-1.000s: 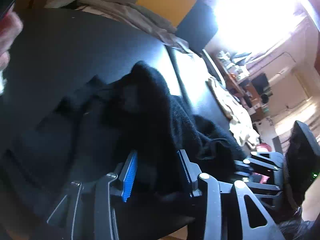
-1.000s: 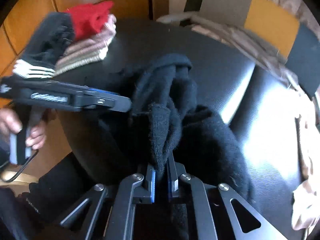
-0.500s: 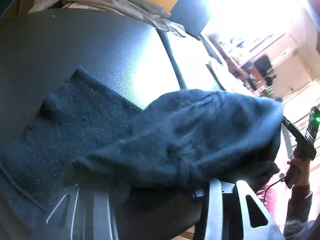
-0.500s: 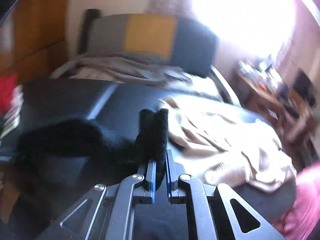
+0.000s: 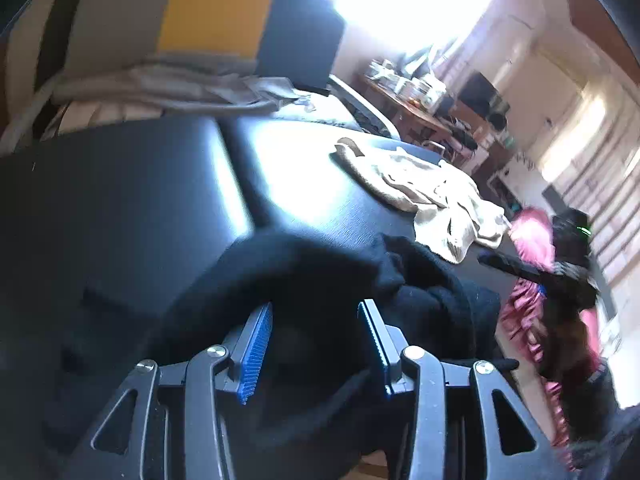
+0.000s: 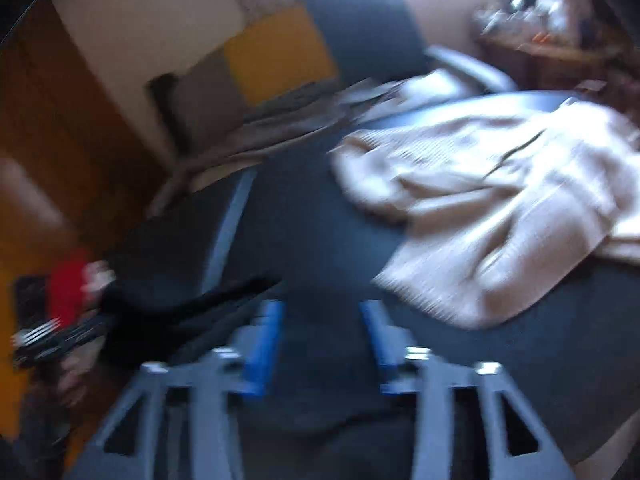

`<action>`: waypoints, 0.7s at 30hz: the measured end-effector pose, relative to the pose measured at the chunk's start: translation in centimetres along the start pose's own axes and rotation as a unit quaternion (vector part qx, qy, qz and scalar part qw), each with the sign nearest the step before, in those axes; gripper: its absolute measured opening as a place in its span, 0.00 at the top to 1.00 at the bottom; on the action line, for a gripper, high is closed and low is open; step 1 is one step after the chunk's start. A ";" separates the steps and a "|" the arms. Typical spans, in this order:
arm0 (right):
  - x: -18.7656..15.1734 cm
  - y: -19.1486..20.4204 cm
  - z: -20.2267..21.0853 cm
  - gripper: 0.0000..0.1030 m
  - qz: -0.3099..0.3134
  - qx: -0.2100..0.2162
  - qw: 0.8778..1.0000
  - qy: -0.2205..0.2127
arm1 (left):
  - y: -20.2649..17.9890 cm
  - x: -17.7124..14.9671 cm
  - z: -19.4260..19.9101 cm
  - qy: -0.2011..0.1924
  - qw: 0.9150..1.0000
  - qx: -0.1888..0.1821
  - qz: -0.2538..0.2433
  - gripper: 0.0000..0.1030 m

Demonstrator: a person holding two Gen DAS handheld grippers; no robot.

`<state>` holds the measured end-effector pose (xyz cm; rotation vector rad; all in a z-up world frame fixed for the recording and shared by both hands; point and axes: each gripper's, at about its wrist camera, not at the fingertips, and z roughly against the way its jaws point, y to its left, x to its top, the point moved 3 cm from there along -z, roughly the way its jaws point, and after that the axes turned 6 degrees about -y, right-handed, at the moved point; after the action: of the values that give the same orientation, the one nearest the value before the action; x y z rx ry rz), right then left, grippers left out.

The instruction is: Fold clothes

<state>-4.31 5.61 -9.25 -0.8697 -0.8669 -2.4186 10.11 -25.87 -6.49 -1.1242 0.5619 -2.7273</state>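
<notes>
A black knit garment (image 5: 420, 280) lies bunched on the black table (image 5: 120, 184), and part of it bulges up between the jaws of my left gripper (image 5: 316, 348). Those jaws are wide and opening a little, and the left blue pad's face shows bare. My right gripper (image 6: 320, 336) is blurred, with its jaws opening and no cloth pinched; the garment (image 6: 192, 312) trails off to its left. A crumpled beige garment (image 6: 500, 208) lies just ahead and to the right of it, also seen as a beige garment (image 5: 432, 196) from the left wrist. The right gripper (image 5: 492, 258) shows there at the table's right edge.
A grey, yellow and dark cushion (image 5: 212, 16) stands at the back with grey cloth piled before it. A stack of folded clothes topped in red (image 6: 68, 288) sits at the far left. A pink fabric (image 5: 532, 232) and a cluttered desk (image 5: 412, 92) are beyond the table's right.
My right gripper has let go of the black fold it pinched, its jaws have spread, and it has swung towards the beige garment. My left gripper rose and rolled; the black garment now lies bunched.
</notes>
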 end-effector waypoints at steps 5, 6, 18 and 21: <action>-3.8 3.9 0.1 0.31 0.027 0.026 0.999 0.037 | -3.3 2.1 -1.4 0.014 0.998 -0.068 -0.013 0.56; -4.3 4.1 -0.1 0.32 0.027 0.022 0.999 0.039 | -4.3 2.4 -2.5 0.044 0.995 -0.093 -0.009 0.55; -6.6 4.0 -2.1 0.26 0.024 0.010 0.998 0.049 | -10.0 2.0 -14.8 0.219 0.966 -0.138 0.013 0.56; -6.8 3.7 -2.5 0.20 0.020 0.012 0.998 0.051 | -10.4 0.4 -16.6 0.248 0.961 -0.120 -0.003 0.65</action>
<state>1.58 2.51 -13.86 -0.7406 -0.8297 -2.3906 -1.67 -11.63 -13.02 -0.4582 0.9726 -3.0108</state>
